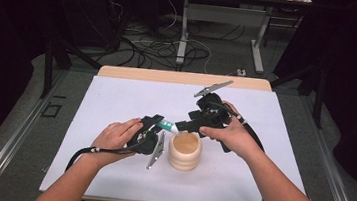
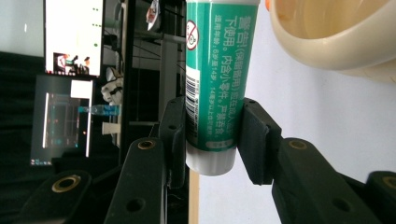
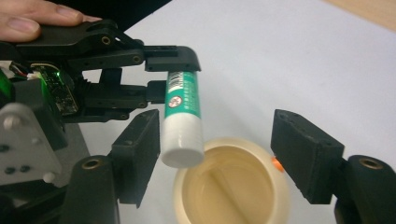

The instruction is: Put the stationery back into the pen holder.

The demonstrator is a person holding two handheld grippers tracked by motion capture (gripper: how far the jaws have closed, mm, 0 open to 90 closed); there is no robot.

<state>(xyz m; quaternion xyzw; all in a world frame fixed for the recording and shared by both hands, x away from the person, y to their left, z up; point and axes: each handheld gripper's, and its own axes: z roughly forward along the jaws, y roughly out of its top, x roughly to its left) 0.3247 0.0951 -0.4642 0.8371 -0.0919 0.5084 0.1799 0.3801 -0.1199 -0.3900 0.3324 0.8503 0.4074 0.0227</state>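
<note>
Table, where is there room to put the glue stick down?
The white table is bare along its far edge, its left side and the near strip. The middle is crowded: both grippers, left holding the glue stick, meet beside the cream holder.

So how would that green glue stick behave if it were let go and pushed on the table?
The glue stick is a round, smooth tube, so lying down it would probably roll. It looks stiff: the left gripper clamps it without denting it. It is small, likely light.
</note>
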